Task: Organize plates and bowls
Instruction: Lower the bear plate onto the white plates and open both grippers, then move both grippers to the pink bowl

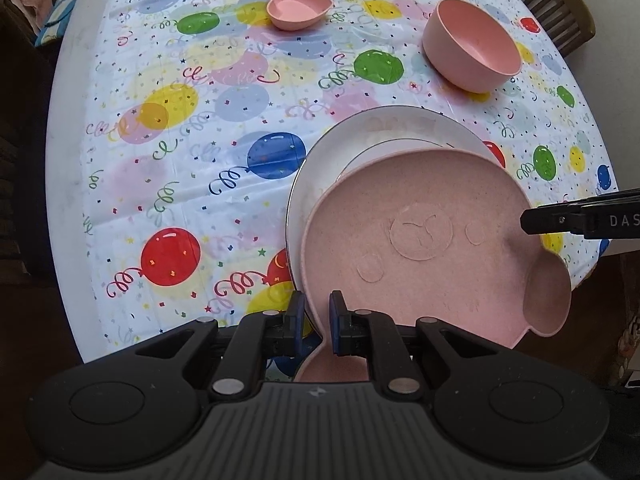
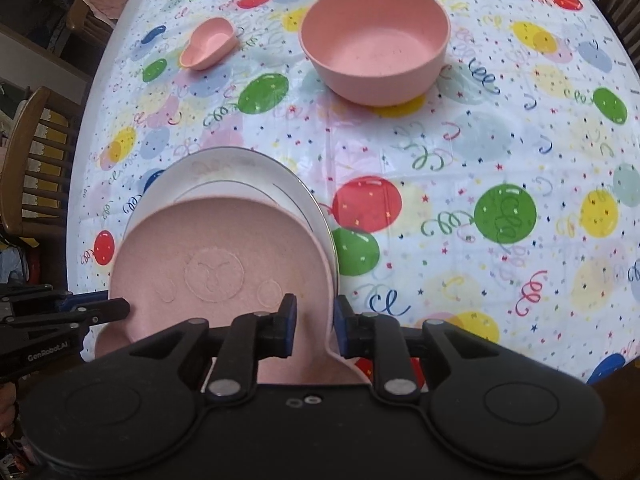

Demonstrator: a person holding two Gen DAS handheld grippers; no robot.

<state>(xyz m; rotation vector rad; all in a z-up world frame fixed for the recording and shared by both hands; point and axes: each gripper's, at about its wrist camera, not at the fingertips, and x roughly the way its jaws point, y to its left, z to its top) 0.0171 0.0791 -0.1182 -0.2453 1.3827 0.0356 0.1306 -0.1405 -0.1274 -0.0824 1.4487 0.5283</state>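
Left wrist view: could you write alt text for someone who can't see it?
The left claw pinches the rim of a pink animal-face plate lying on a white plate. Beyond, on a balloon-print tablecloth, sit a pink bowl and a heart-shaped dish.

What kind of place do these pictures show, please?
Probably a home dining room: a table under a balloon-print party tablecloth, wooden chairs around it, and plastic children's dishes such as a pink bowl and a heart-shaped dish.
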